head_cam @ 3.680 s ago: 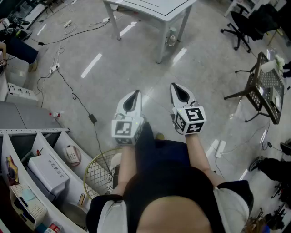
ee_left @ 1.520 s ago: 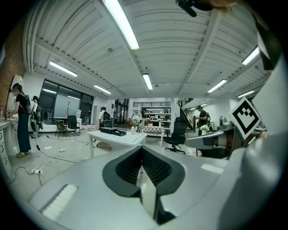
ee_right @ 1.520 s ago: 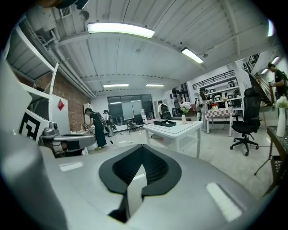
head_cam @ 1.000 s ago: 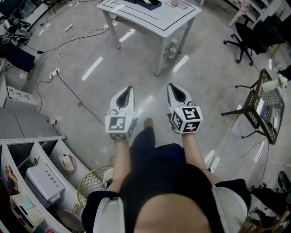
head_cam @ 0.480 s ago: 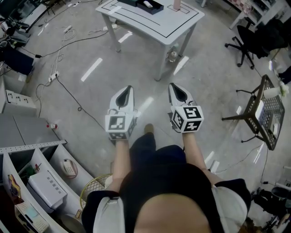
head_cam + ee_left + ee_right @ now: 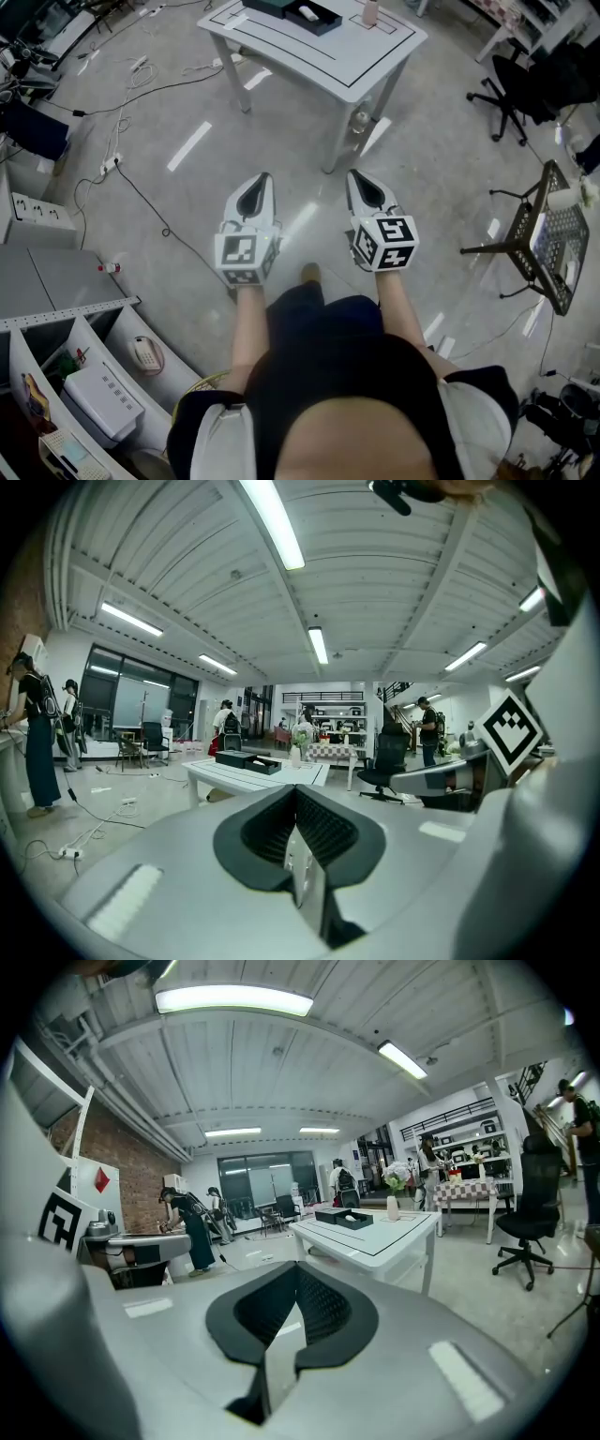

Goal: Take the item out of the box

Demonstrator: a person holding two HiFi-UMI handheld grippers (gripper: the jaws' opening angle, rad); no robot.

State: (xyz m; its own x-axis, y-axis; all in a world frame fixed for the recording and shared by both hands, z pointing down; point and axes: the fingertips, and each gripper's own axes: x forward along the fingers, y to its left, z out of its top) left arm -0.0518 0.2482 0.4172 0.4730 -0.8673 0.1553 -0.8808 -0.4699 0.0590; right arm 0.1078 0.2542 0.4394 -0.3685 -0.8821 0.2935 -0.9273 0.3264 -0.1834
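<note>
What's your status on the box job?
Left claw shut, empty; right claw shut, empty. Box open on white table ahead, pale item inside, untouched. Only floor between; cables off left.

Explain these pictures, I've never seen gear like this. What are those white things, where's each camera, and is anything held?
A person holds a clamp tool in each hand: the left gripper and the right gripper. The top-down picture comes from a camera on the person's head; the other two come from cameras riding on each gripper, looking along its jaws. Both pairs of jaws are shut on nothing. Ahead stands a white table; on it lie an open dark box with a white item inside and a small bottle. Nothing is held yet.
</note>
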